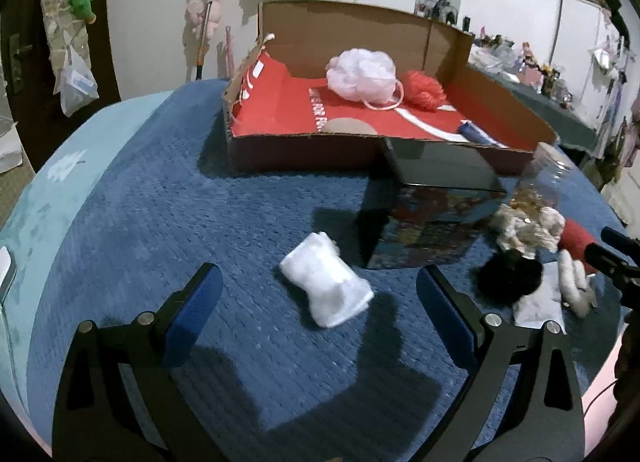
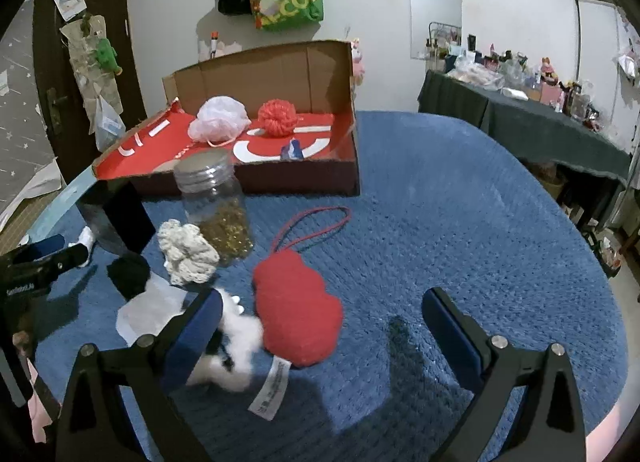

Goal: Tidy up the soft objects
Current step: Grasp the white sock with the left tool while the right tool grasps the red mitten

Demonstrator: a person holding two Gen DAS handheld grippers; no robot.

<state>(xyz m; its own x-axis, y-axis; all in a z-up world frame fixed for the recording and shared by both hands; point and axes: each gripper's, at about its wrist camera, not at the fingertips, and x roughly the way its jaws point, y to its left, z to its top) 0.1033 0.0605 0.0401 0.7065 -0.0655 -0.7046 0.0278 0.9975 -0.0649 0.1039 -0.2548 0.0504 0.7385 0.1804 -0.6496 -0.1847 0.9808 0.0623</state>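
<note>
The shallow brown cardboard box lined with red printed paper (image 2: 256,178) sits at the far side of the blue textured cloth surface (image 2: 460,222) and already holds two soft items: a pale pink mesh bath puff (image 2: 220,120) and a red yarn ball (image 2: 278,117), lying side by side near its back wall; a small blue-and-white item near the front edge cannot be identified. Outstanding on the cloth, outside the box: a white bundle of fluffy material in clear wrap (image 1: 326,286), a red plush piece with a cord loop and sewn label (image 2: 296,314), a cream crocheted scrunchie (image 2: 186,256), a black fuzzy pom-pom (image 2: 128,274) and white fluffy stuffing (image 2: 236,350). A clear jar with a metal lid and golden contents (image 2: 216,206) and a dark glossy box (image 1: 424,222) stand among them and appear not to be soft goods. The left gripper (image 1: 320,294) has its jaws spread wide, holding nothing, with the white bundle lying between and just ahead of them. The right gripper (image 2: 324,322) is likewise wide open and empty, the red plush lying between its fingers. Assessment: task partly complete, roughly two items stowed, about five remaining.
</note>
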